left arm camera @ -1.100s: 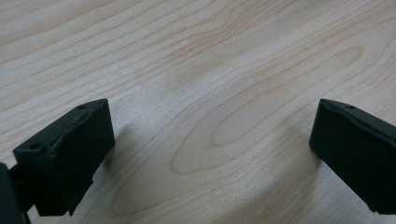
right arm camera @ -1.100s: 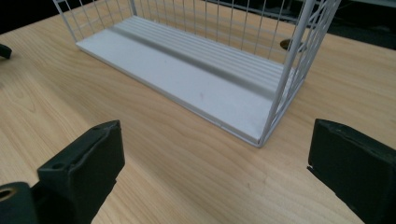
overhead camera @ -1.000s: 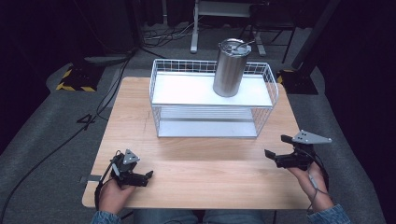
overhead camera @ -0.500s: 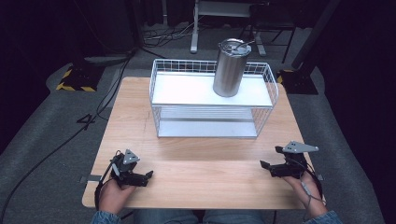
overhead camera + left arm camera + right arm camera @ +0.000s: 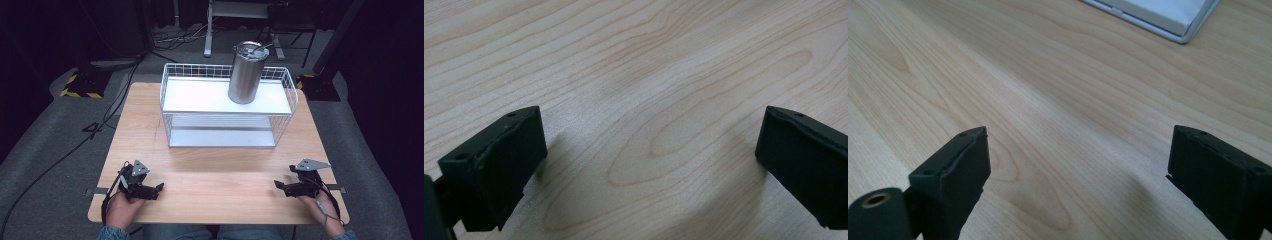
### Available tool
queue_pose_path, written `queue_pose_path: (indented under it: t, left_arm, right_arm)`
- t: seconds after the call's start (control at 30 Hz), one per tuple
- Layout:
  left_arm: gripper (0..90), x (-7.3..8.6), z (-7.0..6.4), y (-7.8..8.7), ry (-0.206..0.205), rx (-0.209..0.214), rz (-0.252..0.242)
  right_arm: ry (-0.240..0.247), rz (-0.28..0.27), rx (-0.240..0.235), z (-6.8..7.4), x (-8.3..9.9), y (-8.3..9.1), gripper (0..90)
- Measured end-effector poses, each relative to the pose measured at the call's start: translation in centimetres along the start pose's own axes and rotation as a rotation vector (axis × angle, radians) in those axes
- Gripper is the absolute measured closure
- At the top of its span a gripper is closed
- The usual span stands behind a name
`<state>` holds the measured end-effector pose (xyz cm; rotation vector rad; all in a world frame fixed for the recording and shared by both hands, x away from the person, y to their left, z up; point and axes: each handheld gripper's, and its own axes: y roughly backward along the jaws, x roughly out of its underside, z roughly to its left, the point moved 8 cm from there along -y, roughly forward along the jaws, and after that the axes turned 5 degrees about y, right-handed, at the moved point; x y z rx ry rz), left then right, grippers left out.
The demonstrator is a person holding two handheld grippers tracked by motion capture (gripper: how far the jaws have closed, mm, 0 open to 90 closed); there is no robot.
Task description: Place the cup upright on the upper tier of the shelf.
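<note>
A steel tumbler point(image 5: 246, 73) with a lid stands upright on the top shelf of a white wire rack point(image 5: 170, 95) at the far middle of the wooden table point(image 5: 220, 170). My left gripper point(image 5: 155, 190) rests near the front left edge, open, nothing between its jaws. My right gripper point(image 5: 281, 186) lies near the front right edge, open and empty too. In the left gripper view, the gripper point(image 5: 649, 165) has bare wood between wide jaws. In the right gripper view, the gripper point(image 5: 1078, 175) also spans bare wood, with the rack's base corner point(image 5: 1168, 20) far ahead.
The rack's lower shelf point(image 5: 220, 136) holds nothing. Dark floor with cables point(image 5: 115, 100) and a yellow-black striped block point(image 5: 80, 82) surround the table. A desk frame point(image 5: 240, 15) stands behind the table.
My right gripper has come down and toward the front edge, settling onto the table. The left gripper has stayed put.
</note>
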<state>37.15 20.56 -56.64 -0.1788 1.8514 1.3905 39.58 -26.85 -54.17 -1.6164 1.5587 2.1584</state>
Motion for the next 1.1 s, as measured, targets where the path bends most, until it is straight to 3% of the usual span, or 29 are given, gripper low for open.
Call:
queue_pose_path:
  t: [0.3, 0.47, 0.53, 0.7, 1.1]
  left_arm:
    - [0.4, 0.0, 0.0, 0.0, -0.001, -0.001, 0.0]
    - [0.4, 0.0, 0.0, 0.0, -0.001, -0.001, 0.0]
    - [0.4, 0.0, 0.0, 0.0, 0.001, 0.0, 0.0]
    - [0.5, 0.0, 0.0, 0.0, 0.001, -0.002, -0.002]
    - [0.5, 0.0, 0.0, 0.0, 0.003, -0.001, -0.001]
  right_arm:
    - [0.033, 0.081, 0.015, 0.2, 1.3, -0.9, 15.1]
    - [0.026, 0.064, 0.017, 0.3, 1.3, -1.0, 13.2]
    - [0.006, 0.032, 0.037, 0.3, 1.3, -1.3, 6.5]
    - [-0.012, 0.037, 0.057, 0.2, 1.2, -1.7, 0.9]
    - [-0.015, 0.037, 0.058, 0.2, 1.2, -1.8, 0.3]
